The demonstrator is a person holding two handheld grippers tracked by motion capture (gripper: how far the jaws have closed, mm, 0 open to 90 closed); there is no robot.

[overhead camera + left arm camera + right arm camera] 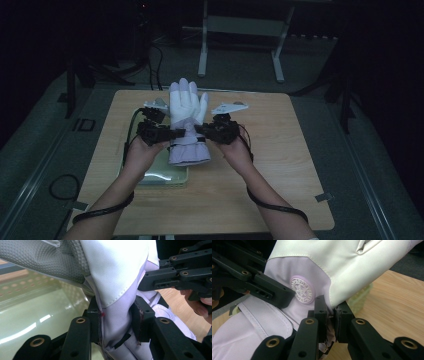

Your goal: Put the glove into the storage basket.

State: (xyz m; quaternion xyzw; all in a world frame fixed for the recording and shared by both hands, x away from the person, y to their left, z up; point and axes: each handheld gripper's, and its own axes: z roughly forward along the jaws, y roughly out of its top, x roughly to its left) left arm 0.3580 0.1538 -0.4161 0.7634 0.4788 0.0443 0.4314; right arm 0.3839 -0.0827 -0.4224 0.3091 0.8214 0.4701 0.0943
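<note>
glove: a white and lilac ski glove (186, 117), held up off the table (280, 165) between my two claws, fingers pointing away from me, cuff toward me.
left claw: my left claw (176, 133) is clamped on the glove at the wrist band; in the left gripper view the lilac fabric (117, 322) is bunched between both pads, so the hold is on cloth, not on padding.
right claw: my right claw (200, 131) is pinched narrow on the opposite edge of the same band; in the right gripper view the seam where white meets lilac (329, 307) runs straight into the pads.
why two grips: i judge that one on each side of the wrist keeps the glove spread flat and stops it folding or swinging as i carry it.
why the wrist: it is the narrowest, thinnest part, so the jaws can close on it; the padded palm would be too thick.
badge: a round lilac badge (302, 290) faces the right claw's camera, just beside the left claw's jaws.
tray: a pale green tray (165, 176) lies on the table under my left hand (142, 152), with the cuff hanging just above its far edge; in the left gripper view its glossy floor (37, 315) sits right behind the glove.
likely aim: i'd guess the glove is bound for the tray or has come out of it; i can't tell which.
risk: slippery fabric could creep out of the thinner right pinch.
</note>
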